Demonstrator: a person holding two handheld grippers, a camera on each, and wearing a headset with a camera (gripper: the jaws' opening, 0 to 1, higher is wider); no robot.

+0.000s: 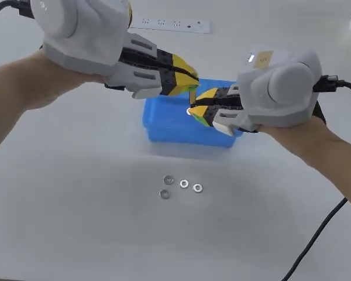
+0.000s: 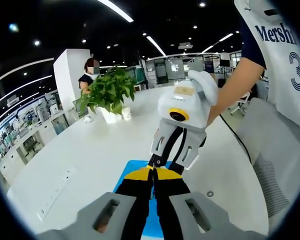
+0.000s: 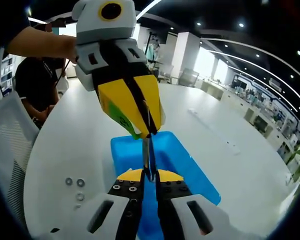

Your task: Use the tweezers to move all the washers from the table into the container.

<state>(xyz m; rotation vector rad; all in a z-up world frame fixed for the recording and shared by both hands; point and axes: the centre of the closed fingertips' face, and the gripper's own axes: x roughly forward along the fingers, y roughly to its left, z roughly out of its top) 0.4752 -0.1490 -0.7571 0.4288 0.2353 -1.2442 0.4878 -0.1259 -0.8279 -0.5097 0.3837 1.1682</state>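
Pinching tweezers above container's open middle

Setting: large open-plan office or showroom hall. The work surface is a long white table with a power strip lying near its far edge. At the table's far end stands a potted plant, with a person behind it. Beyond the table: white column, glass-fronted rooms, shelving along the wall. A mesh office chair stands beside the table. Above the table: dark ceiling, strip lights, spot lamps.
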